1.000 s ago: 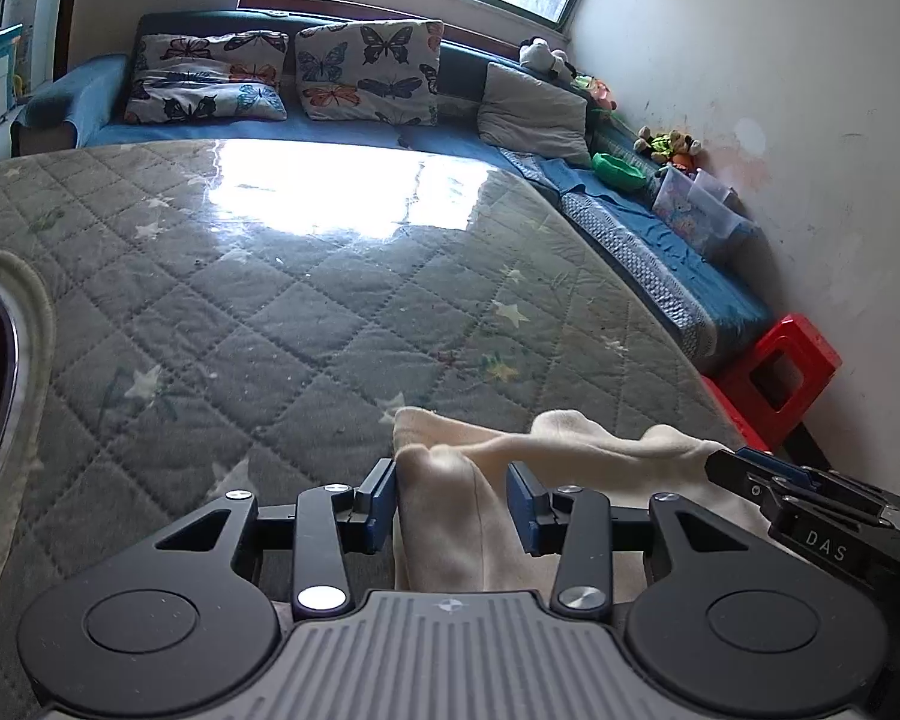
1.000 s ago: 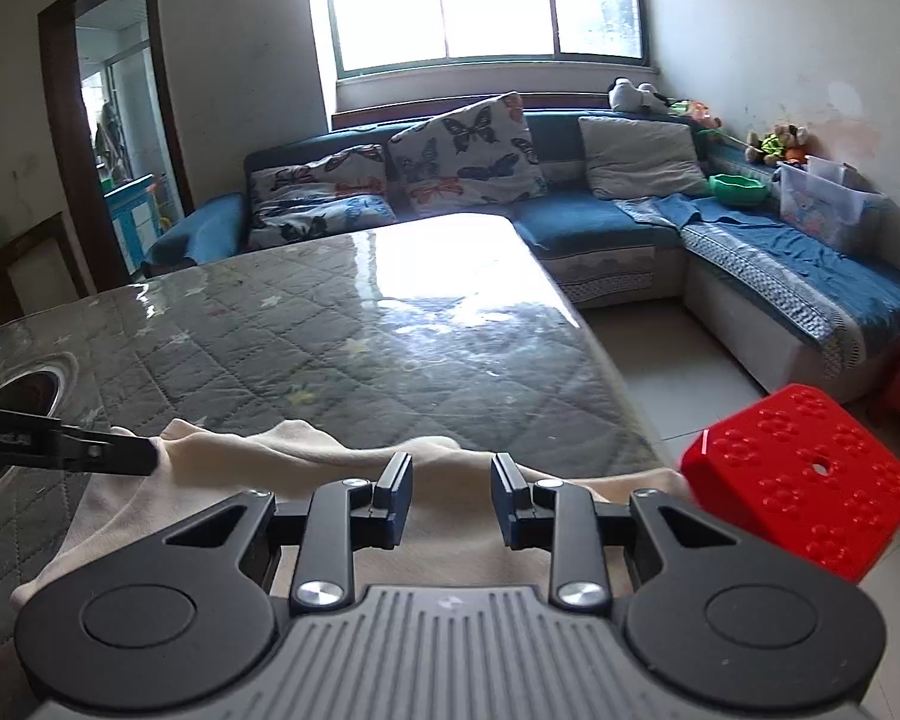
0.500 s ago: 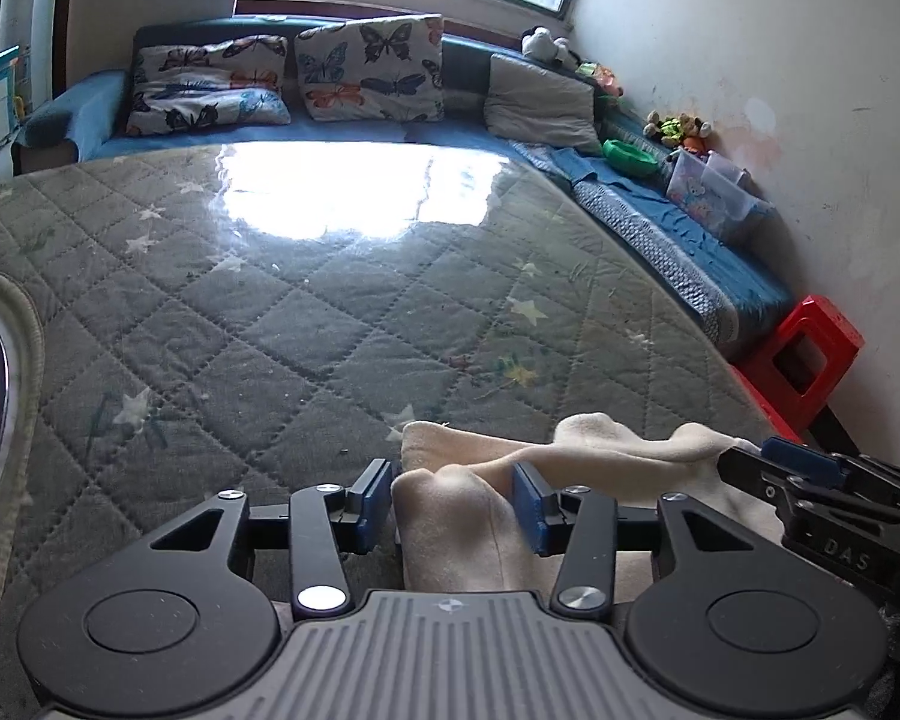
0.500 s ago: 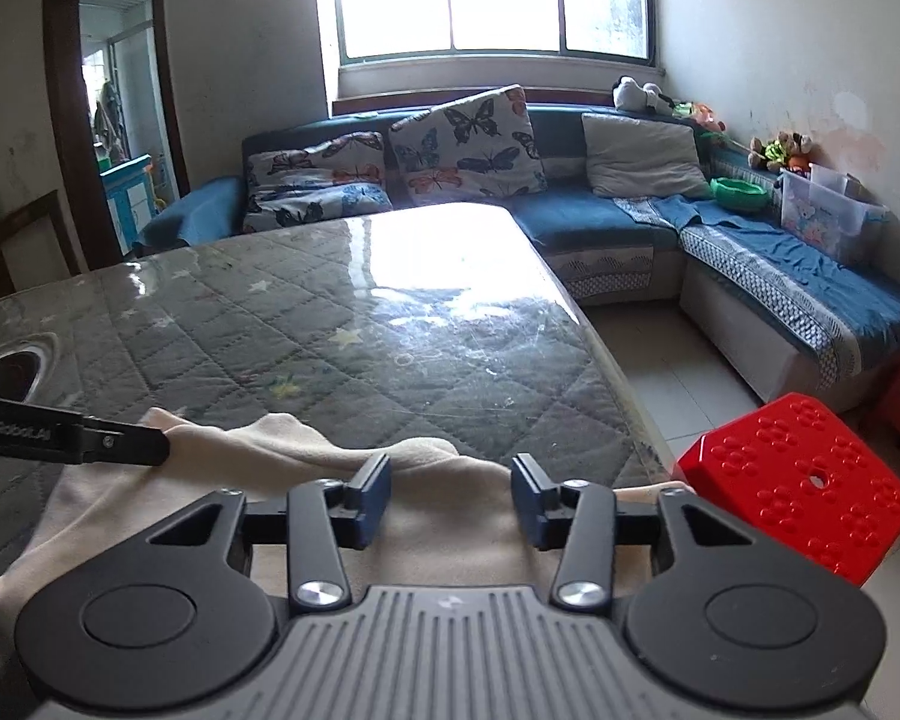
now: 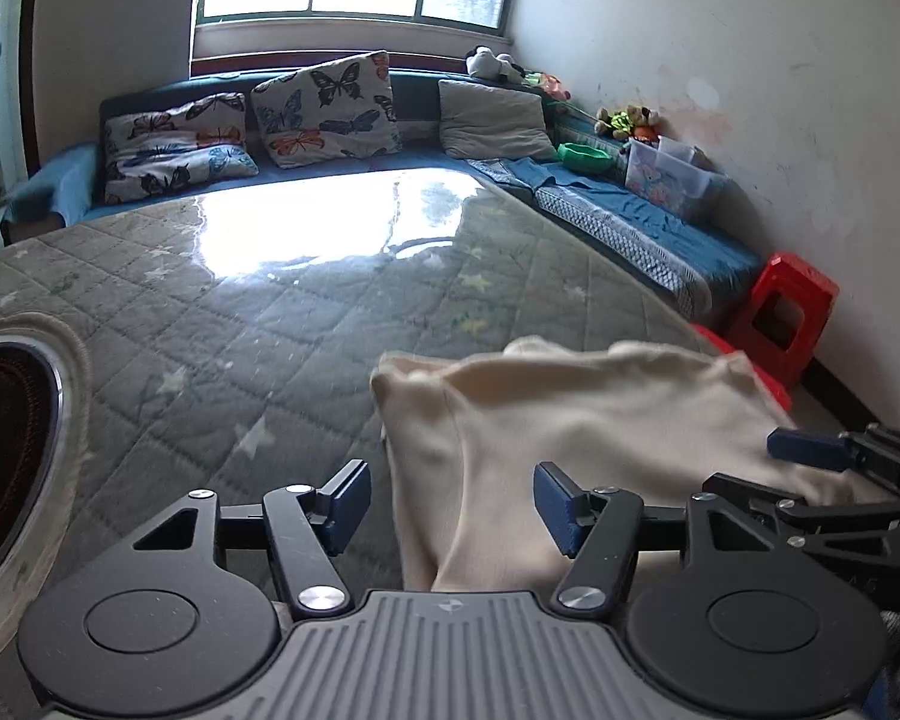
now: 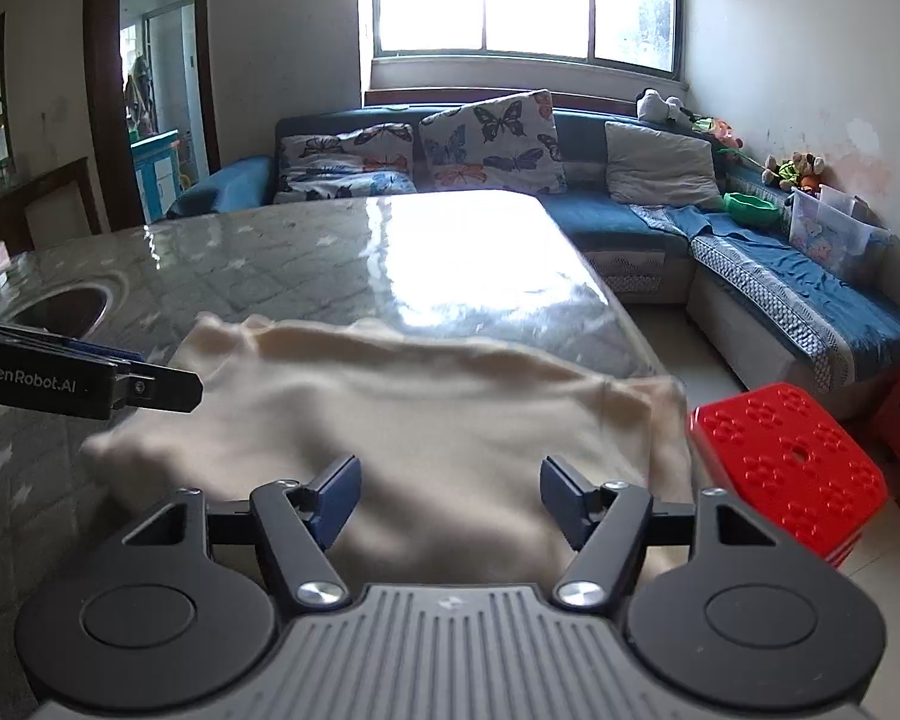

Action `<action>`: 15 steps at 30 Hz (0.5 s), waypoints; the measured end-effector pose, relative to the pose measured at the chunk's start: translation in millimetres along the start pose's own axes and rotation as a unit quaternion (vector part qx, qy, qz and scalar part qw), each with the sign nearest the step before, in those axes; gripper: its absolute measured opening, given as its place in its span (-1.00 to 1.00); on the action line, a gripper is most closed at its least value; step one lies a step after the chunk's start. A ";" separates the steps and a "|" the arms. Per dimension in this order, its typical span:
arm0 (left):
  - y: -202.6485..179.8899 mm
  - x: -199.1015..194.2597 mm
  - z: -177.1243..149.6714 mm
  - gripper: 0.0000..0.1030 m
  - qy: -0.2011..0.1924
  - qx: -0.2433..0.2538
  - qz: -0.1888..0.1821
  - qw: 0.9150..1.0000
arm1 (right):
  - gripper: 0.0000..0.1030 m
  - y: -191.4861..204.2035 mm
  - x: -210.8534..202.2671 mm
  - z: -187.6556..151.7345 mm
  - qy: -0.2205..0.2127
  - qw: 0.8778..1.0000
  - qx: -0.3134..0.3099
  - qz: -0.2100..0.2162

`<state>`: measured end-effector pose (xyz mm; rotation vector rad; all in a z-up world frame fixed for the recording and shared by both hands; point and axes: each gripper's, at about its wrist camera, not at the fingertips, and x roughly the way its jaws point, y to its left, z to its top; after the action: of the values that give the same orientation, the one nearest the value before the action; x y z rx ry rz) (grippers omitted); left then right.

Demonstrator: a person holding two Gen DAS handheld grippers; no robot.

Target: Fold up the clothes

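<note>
A cream garment (image 5: 570, 420) lies folded on the near right corner of the quilted grey table (image 5: 270, 312); it also shows in the right wrist view (image 6: 438, 420). My left gripper (image 5: 450, 504) is open, its jaws wide apart on either side of the garment's left fold, holding nothing. My right gripper (image 6: 450, 501) is open above the garment's near edge, holding nothing. The right gripper also shows in the left wrist view (image 5: 840, 462), and the left gripper shows in the right wrist view (image 6: 90, 381).
A round metal-rimmed recess (image 5: 12, 450) sits in the table at left. Red plastic stools (image 6: 792, 468) stand on the floor right of the table. A blue corner sofa (image 6: 630, 222) with butterfly pillows runs along the far and right walls.
Both grippers have opened wide and let go of the garment. Both have lifted and drawn back, and the garment now lies spread on the table corner.
</note>
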<state>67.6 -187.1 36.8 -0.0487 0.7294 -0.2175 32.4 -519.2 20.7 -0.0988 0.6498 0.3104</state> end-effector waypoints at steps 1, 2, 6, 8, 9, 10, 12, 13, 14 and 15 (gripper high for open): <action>0.3 -1.1 -4.0 0.30 0.000 0.003 0.003 1.000 | 0.39 2.4 -1.7 -2.4 0.003 1.000 -0.003 -0.002; 1.8 -2.3 -8.5 0.30 0.000 0.003 0.003 1.000 | 0.44 5.1 -3.2 -5.7 0.003 1.000 -0.006 -0.005; 9.7 -4.2 -21.3 0.32 0.001 -0.008 0.004 1.000 | 0.53 13.8 -12.4 -13.6 -0.005 1.000 -0.012 -0.010; 12.5 -0.8 -24.6 0.33 0.003 -0.012 0.009 1.000 | 0.55 17.0 -13.6 -15.8 -0.006 1.000 -0.008 -0.010; 13.7 -0.3 -25.3 0.36 0.004 -0.014 0.010 1.000 | 0.56 17.7 -13.3 -17.3 -0.006 1.000 -0.006 -0.012; 14.9 -0.7 -25.7 0.38 0.003 -0.014 0.009 1.000 | 0.57 18.5 -13.0 -18.7 -0.005 1.000 -0.005 -0.015; 17.1 -2.4 -26.1 0.40 0.001 -0.016 0.007 1.000 | 0.59 20.4 -13.7 -18.3 -0.006 1.000 -0.006 -0.019; 18.3 -4.4 -26.4 0.42 0.000 -0.020 0.006 1.000 | 0.64 20.8 -15.4 -17.8 -0.008 1.000 -0.004 -0.019; 21.2 -8.1 -28.3 0.44 -0.002 -0.025 0.003 1.000 | 0.68 21.2 -17.1 -17.3 -0.010 1.000 -0.002 -0.018; 23.4 -10.5 -29.2 0.50 -0.003 -0.029 0.004 1.000 | 0.75 21.6 -18.7 -16.9 -0.012 1.000 -0.001 -0.018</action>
<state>44.8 -161.1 19.1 -0.1020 0.7301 -0.1886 1.8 -506.6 18.7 -0.1078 0.6227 0.2766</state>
